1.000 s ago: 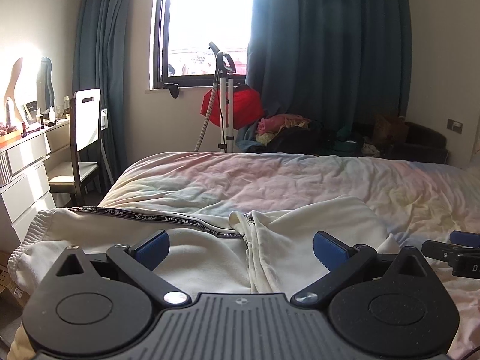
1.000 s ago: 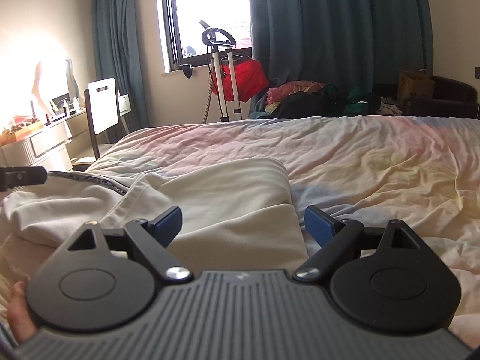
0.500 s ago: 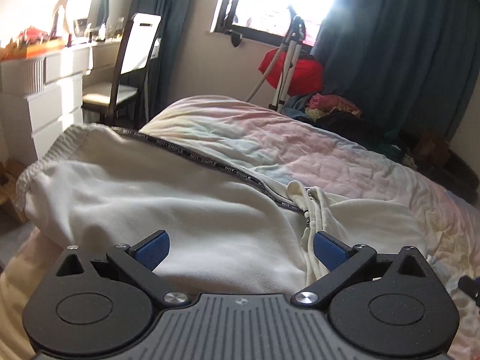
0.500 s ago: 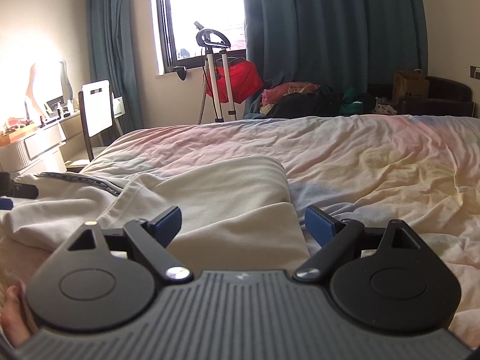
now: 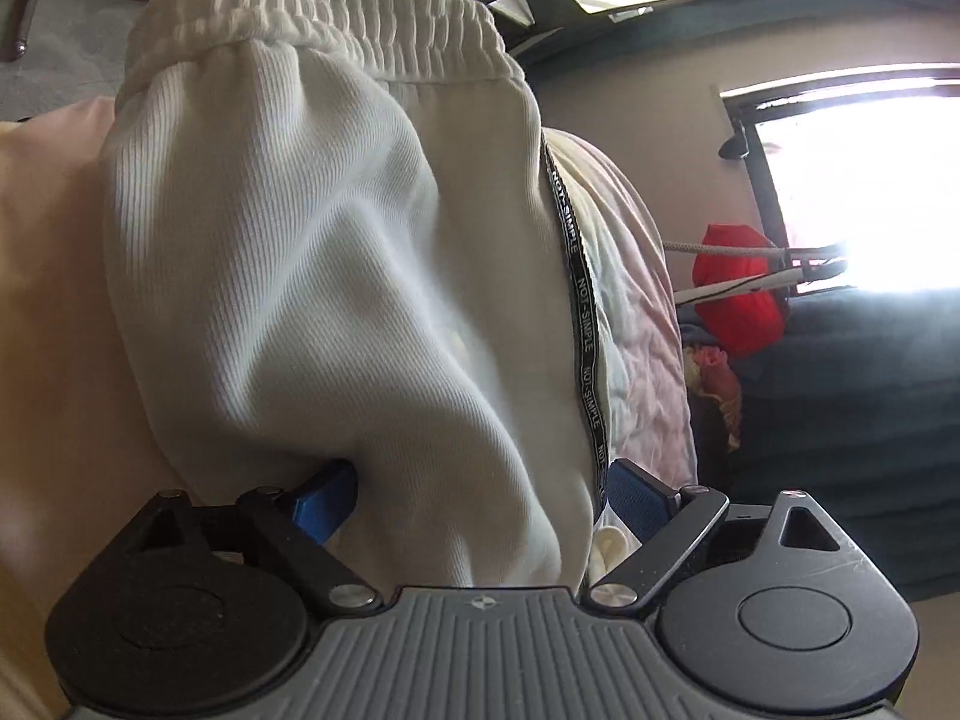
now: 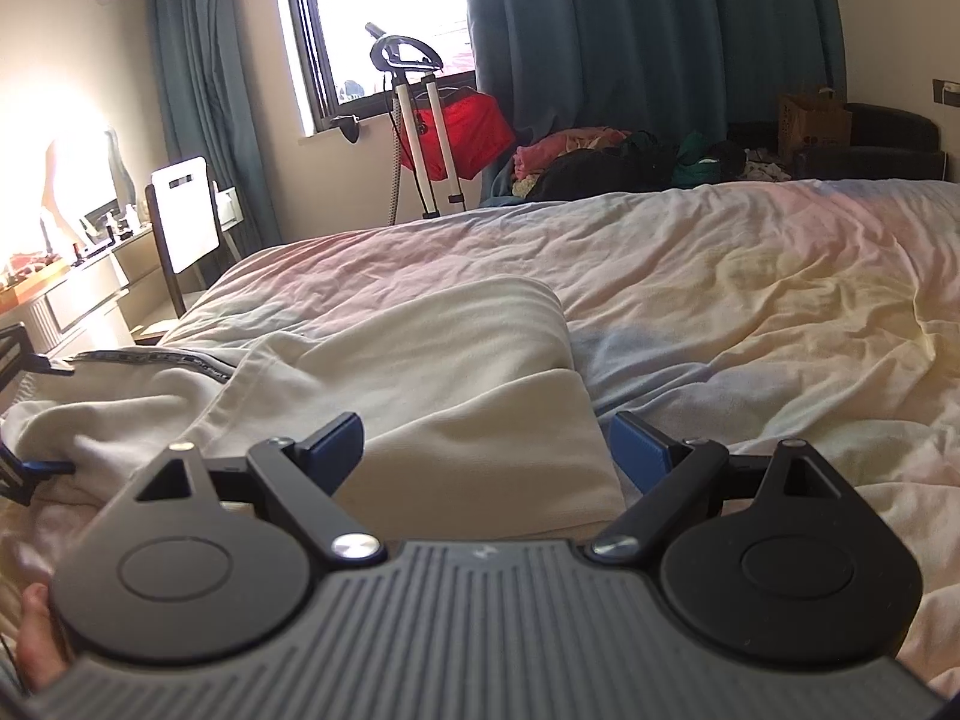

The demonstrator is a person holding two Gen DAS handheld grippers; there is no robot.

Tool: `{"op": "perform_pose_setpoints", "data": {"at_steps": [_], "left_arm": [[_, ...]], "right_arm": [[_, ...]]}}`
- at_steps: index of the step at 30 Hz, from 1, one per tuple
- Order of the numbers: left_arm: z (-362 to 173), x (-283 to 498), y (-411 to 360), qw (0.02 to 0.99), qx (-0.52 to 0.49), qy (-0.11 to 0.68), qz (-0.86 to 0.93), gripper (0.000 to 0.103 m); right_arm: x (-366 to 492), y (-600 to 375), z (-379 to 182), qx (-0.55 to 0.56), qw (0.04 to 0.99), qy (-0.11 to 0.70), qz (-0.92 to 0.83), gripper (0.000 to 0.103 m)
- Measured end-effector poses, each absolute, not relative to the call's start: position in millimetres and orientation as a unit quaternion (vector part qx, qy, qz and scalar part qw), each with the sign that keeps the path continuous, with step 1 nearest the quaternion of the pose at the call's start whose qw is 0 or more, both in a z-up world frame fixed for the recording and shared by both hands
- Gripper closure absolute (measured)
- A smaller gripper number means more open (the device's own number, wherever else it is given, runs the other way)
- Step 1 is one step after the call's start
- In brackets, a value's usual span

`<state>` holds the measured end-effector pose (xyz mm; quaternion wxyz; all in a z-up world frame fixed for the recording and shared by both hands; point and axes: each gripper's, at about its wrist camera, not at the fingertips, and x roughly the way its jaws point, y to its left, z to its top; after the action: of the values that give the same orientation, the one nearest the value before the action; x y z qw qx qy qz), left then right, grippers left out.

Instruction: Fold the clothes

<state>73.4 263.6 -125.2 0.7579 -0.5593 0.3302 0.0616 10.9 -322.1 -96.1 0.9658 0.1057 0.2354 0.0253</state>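
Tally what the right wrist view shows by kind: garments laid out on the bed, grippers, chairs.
Cream sweatpants on the bed: 1
Grippers: 2, right gripper and left gripper at the left edge
White-backed chair: 1
Total: 4

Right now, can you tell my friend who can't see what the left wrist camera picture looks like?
The left tool, its blue-padded fingers spread open, pushes into a bunched pair of white ribbed cotton trousers with an elastic waistband and a black lettered side stripe. The view is tipped sideways, with a pastel bedspread, a red bag and a bright window at right.
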Motion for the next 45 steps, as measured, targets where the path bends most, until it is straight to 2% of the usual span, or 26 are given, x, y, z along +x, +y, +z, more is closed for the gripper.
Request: {"op": "perform_pose_setpoints", "data": {"at_steps": [3,4,6,8,10,13,23,28,31,33,34,35,38,43,45], "left_arm": [[-118.9,67.5,269.8,0.773,-0.568,0.283,0.030,0.014],[-116.1,65.1,271.3,0.778,-0.570,0.264,0.016,0.021],[-108.5,61.3,272.3,0.790,-0.570,0.223,-0.020,0.028],[-101.8,56.0,269.1,0.802,-0.554,0.223,-0.021,0.026],[-102.4,47.4,264.9,0.806,-0.536,0.249,0.016,0.019],[-109.2,34.6,263.2,0.796,-0.529,0.291,0.049,0.020],[-116.8,-15.8,296.0,0.762,-0.546,0.289,0.194,0.018],[-126.2,-3.1,313.5,0.752,-0.556,0.278,0.220,0.018],[-118.2,23.1,323.7,0.778,-0.537,0.241,0.219,0.025],[-113.6,45.7,323.5,0.794,-0.514,0.233,0.227,0.025],[-113.8,51.7,319.9,0.800,-0.503,0.235,0.228,0.030],[-112.7,56.6,314.7,0.804,-0.489,0.242,0.237,0.041],[-108.5,61.9,303.4,0.818,-0.450,0.248,0.257,0.062],[-85.4,69.9,280.1,0.864,-0.375,0.219,0.254,0.085],[-70.1,69.9,265.3,0.888,-0.338,0.195,0.243,0.088]], "right_arm": [[15.2,-325.5,-100.7,0.120,0.962,0.246,0.021,0.012],[16.9,-326.2,-102.2,0.124,0.961,0.248,0.018,0.012],[19.8,-326.9,-105.3,0.129,0.959,0.253,0.014,0.012],[22.7,-327.2,-108.7,0.132,0.957,0.259,0.013,0.012],[26.0,-326.2,-111.5,0.133,0.955,0.265,0.014,0.013],[31.0,-325.5,-115.1,0.138,0.952,0.274,0.014,0.013],[44.0,-320.3,-130.0,0.139,0.942,0.304,0.018,0.013],[51.3,-314.0,-134.5,0.122,0.945,0.303,0.016,0.013],[53.8,-308.5,-135.0,0.106,0.951,0.291,0.016,0.013],[56.3,-303.4,-133.3,0.090,0.956,0.278,0.016,0.012],[57.3,-300.9,-132.0,0.081,0.959,0.269,0.017,0.012],[58.6,-297.2,-130.8,0.071,0.963,0.260,0.019,0.012],[66.9,-287.4,-132.3,0.048,0.965,0.255,0.034,0.013],[80.5,-282.5,-151.9,0.035,0.951,0.303,0.045,0.012],[80.7,-284.3,-153.4,0.042,0.950,0.305,0.047,0.012]]}}
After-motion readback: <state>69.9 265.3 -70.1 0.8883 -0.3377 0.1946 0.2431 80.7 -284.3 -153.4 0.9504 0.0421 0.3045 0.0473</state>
